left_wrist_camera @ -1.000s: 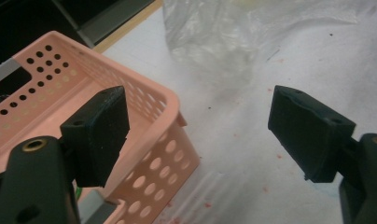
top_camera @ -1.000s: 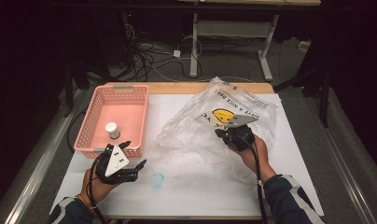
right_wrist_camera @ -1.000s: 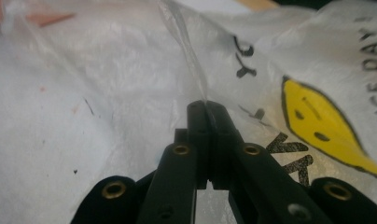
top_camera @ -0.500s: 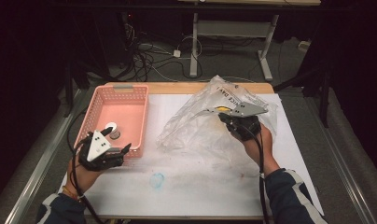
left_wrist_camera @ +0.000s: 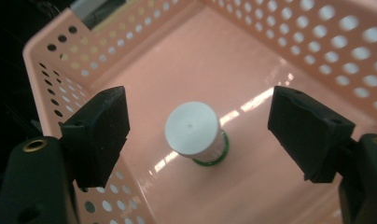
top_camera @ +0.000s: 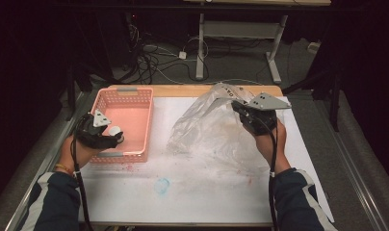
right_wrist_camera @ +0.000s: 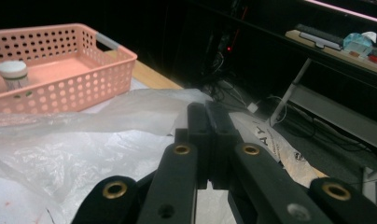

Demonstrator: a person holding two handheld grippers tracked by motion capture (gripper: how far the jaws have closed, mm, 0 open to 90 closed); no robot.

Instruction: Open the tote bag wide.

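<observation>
A pink perforated basket (top_camera: 127, 94) stands at the table's back left and holds a small white-capped jar (top_camera: 115, 130) that stands upright. My left gripper (top_camera: 108, 135) hovers over the basket's near left corner. In the left gripper view its jaws stand open on either side of the jar (left_wrist_camera: 193, 133), above the cap and not touching it. My right gripper (top_camera: 239, 107) is shut on the top edge of a clear plastic bag (top_camera: 207, 130), and the bag hangs from it down to the table. The right gripper view has the jaws (right_wrist_camera: 210, 135) pressed together on the film (right_wrist_camera: 84, 135).
A white mat (top_camera: 207, 192) covers the table and has a blue stain (top_camera: 161, 185) near the front and faint red marks. The wooden table edge (top_camera: 183, 90) runs along the back. Cables and a metal desk frame (top_camera: 202, 43) lie on the floor beyond.
My left gripper has moved from the front of the mat leftward and away from me, to above the jar in the basket. My right gripper has risen and pulled the bag's top up.
</observation>
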